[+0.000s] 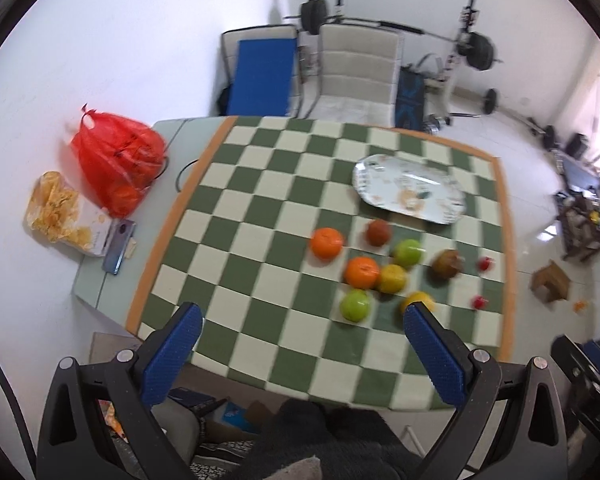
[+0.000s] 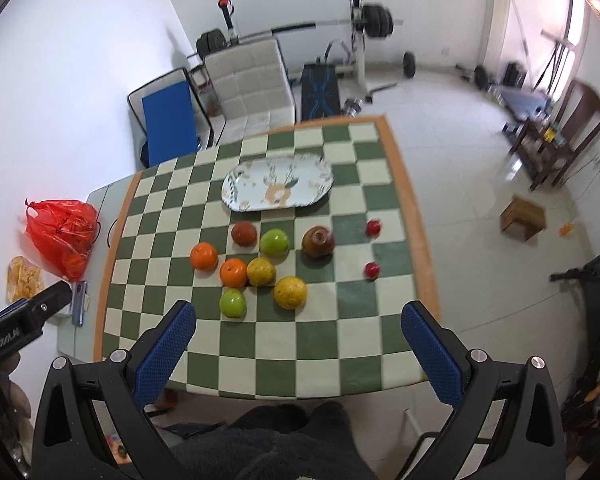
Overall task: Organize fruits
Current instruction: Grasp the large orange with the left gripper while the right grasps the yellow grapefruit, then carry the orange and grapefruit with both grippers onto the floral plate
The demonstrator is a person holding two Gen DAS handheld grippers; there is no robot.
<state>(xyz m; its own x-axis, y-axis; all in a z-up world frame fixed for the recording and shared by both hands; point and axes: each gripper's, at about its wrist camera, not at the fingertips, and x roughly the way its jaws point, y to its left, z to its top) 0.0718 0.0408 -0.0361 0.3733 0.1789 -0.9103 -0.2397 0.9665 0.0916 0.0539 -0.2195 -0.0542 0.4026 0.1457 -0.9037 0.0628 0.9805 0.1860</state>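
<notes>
Both tools hang above the near edge of the table with nothing between their blue pads: the left gripper [image 1: 302, 322] is spread wide, and the right gripper [image 2: 299, 320] is released just as wide. The fruits lie loose on the checkered cloth [image 2: 204, 344], in front of the oval patterned tray [image 2: 320, 172], which holds none of them. Nearest the tray sit a reddish-brown fruit [image 2: 244, 233] and a green apple [image 2: 274, 241], with a brown fruit [image 2: 318, 242] a little to the right (its kind is hard to tell). In front of these lie an orange [image 2: 204, 256], a second orange [image 2: 233, 272] touching a yellow citrus [image 2: 261, 271], a larger yellow citrus [image 2: 290, 292] and another green apple [image 2: 233, 303]. Two small red fruits [image 2: 373, 228] [image 2: 372, 269] sit apart near the right border, too small and blurred to name. In the left wrist view the whole cluster is smeared by motion, and the right finger [image 1: 436, 356] covers part of the larger citrus. Off the cloth to the left, a red plastic bag [image 1: 116, 160] shows orange shapes through its skin, beside a clear bag of chips [image 1: 54, 210].
</notes>
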